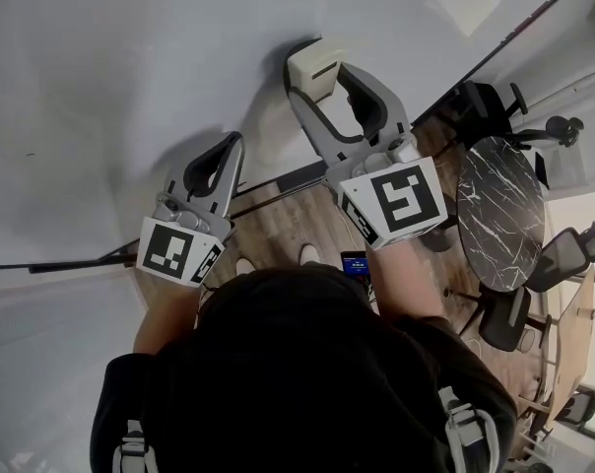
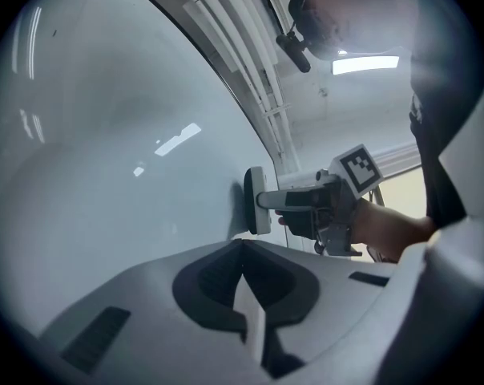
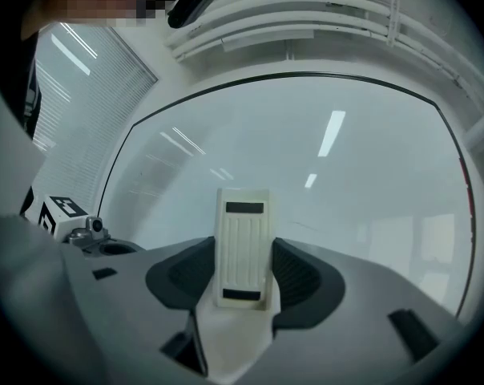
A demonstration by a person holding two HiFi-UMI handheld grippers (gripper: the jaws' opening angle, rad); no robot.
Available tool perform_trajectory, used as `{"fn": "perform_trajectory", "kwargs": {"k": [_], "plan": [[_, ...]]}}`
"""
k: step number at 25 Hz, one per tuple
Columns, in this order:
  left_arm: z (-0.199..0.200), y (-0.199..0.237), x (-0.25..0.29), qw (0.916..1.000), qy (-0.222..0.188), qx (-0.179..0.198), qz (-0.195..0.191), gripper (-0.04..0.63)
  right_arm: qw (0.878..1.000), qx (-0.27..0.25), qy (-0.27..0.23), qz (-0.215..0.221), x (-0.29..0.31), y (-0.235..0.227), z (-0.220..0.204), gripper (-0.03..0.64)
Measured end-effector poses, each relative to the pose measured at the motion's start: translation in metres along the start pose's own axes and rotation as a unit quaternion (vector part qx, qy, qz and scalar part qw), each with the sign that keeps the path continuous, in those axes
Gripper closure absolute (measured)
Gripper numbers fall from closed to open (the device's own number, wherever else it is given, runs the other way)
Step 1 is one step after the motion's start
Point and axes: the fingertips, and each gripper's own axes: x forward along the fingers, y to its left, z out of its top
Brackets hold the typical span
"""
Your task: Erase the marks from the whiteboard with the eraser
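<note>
Gripped eraser [image 3: 243, 243] in right gripper [image 1: 327, 75] | pressed it flat on whiteboard [image 1: 110, 87] | held left gripper [image 2: 243, 277] closed, empty, near board

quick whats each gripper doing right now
Left gripper: closed, jaws together, holding nothing.
Right gripper: closed on the eraser, pressed flat against the whiteboard.

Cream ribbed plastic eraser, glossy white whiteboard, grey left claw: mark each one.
cream ribbed plastic eraser [image 3: 244, 247], right gripper view, middle of its ribbed back.
glossy white whiteboard [image 3: 362, 183], right gripper view, bare surface right of the eraser.
grey left claw [image 2: 244, 245], left gripper view, where its shut tips meet.
</note>
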Motion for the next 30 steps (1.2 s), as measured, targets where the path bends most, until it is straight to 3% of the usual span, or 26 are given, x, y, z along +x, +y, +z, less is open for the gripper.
{"fn": "perform_trajectory", "kwargs": {"k": [6,14,30], "plan": [[0.005,0.008,-0.004,1.0000,-0.001,0.002,0.005,0.592,1.000,-0.024,-0.001,-0.004,0.016,0.007,0.012,0.393],[-0.001,0.018,-0.006,1.0000,-0.003,-0.002,0.002,0.592,1.000,0.007,-0.008,-0.024,0.019,-0.005,0.004,0.391],[-0.001,0.004,0.014,0.9999,0.004,0.000,-0.011,0.592,0.991,0.078,0.007,-0.110,-0.022,-0.120,-0.022,0.391]]}}
